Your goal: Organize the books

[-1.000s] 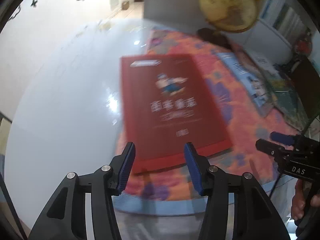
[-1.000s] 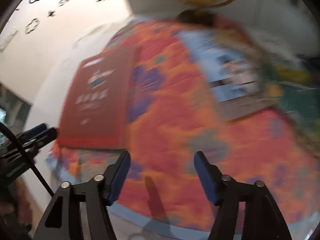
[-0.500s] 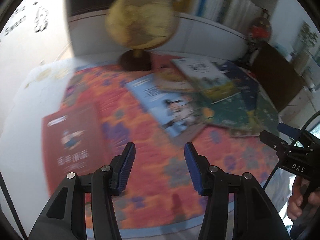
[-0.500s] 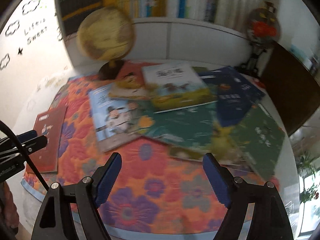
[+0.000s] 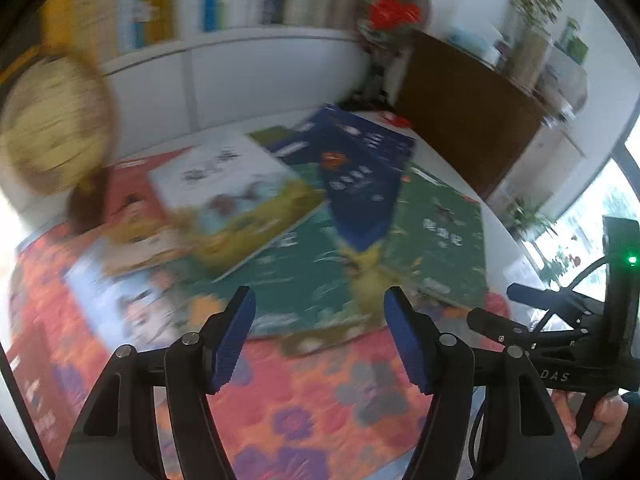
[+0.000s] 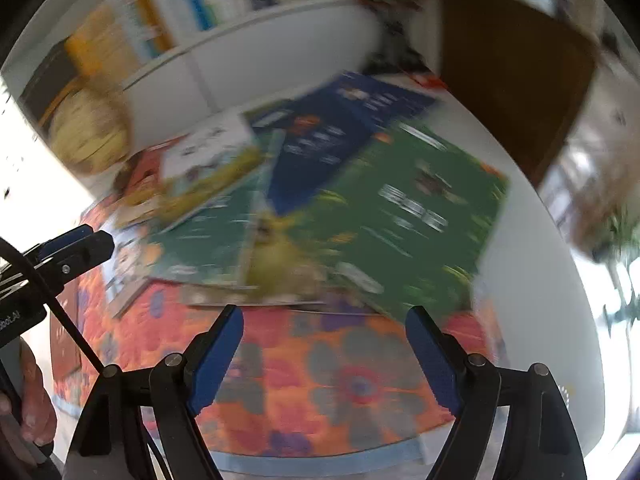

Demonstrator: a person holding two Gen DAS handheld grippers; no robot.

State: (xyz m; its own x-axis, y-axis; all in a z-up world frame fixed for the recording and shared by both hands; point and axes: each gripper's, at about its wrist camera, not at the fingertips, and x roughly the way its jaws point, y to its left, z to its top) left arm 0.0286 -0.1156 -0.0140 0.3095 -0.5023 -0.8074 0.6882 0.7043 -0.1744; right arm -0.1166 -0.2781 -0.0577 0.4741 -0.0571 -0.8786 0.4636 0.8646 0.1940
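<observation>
Blue-padded left gripper [image 5: 318, 334], jaws opening on nothing, and right gripper [image 6: 324, 354], wide and empty, hover above overlapping books [image 5: 288, 248] on a floral cloth [image 6: 320, 380]; blind grabs risk sliding the pile

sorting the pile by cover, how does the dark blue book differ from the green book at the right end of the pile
The dark blue book has a navy cover; the green book is mid-green with pale lettering. The dark blue book lies farther back, toward the white cabinet; the green book lies nearer, at the pile's right end by the bare white tabletop. Both lie flat, face up, in the overlapping pile.
</observation>
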